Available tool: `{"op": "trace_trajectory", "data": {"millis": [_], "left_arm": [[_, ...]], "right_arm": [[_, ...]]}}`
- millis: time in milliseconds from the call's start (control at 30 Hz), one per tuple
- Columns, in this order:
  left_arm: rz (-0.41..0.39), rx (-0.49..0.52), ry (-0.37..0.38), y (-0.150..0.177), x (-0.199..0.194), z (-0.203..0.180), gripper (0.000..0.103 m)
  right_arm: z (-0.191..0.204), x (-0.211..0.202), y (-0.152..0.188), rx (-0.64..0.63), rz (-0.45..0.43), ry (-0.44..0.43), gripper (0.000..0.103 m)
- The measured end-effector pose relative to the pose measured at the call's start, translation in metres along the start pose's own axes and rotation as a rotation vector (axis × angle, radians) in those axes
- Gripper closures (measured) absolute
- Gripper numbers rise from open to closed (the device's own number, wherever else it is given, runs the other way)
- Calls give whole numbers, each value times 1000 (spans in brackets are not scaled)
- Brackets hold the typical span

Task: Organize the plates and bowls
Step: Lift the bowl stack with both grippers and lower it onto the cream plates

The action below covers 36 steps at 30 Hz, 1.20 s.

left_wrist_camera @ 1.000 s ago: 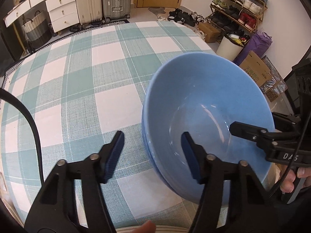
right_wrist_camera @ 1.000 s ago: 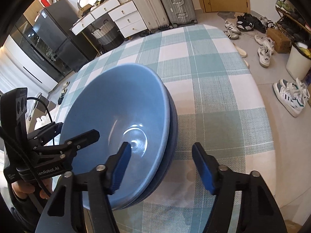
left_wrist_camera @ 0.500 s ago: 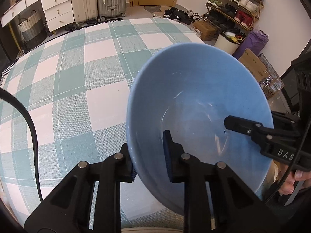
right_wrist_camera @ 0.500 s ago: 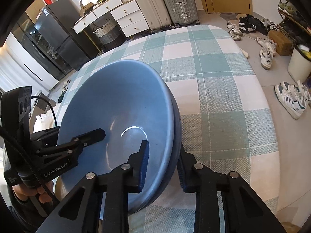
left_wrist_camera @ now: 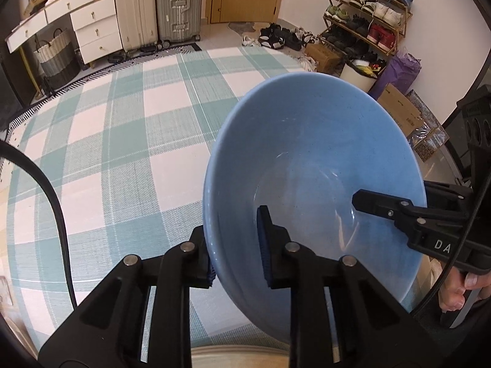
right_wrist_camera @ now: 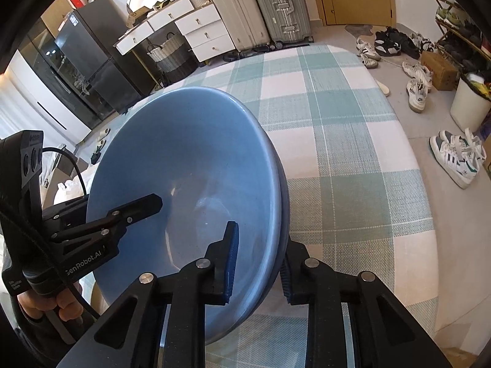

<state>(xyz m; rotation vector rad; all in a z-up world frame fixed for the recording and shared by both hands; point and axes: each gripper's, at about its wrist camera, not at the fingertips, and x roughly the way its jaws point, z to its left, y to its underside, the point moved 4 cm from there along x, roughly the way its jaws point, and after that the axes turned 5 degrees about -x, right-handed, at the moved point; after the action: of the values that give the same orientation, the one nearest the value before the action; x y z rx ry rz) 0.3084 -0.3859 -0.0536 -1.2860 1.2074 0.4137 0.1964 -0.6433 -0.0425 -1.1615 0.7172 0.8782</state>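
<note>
Bowls (right_wrist_camera: 184, 184), seemingly two nested, are pinched at nine o'clock by left gripper (left_wrist_camera: 236, 245), three by right gripper (right_wrist_camera: 257, 260); uneven lifting could slip them onto the surface (left_wrist_camera: 122, 153).

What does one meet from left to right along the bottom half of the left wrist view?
Black cable → checked tablecloth → left gripper → blue bowl → right gripper → hand.
</note>
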Motion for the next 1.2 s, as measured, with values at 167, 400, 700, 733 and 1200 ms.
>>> {"op": "trace_trajectory", "data": {"millis": [167,400,700,733,1200], "left_arm": [[-38,-3,-7,1,-29,5,84],[-93,-25,-34,10,-77,21,84],[-115,-77,-81,45,-133,50,84],[-117,-80,-85,50,-137,53,84],[-124,-138,-123,122,-182,73,84]], "right_arm": [[16,-17,-3,-28,-26,-5,78],[53,-43,-3,-89,-63,-28,78],[101,-55,8,-158,-63,-66,78],[105,-55,9,-165,-62,-69,78],[150,-60,49,-237,-30,-109,78]]}}
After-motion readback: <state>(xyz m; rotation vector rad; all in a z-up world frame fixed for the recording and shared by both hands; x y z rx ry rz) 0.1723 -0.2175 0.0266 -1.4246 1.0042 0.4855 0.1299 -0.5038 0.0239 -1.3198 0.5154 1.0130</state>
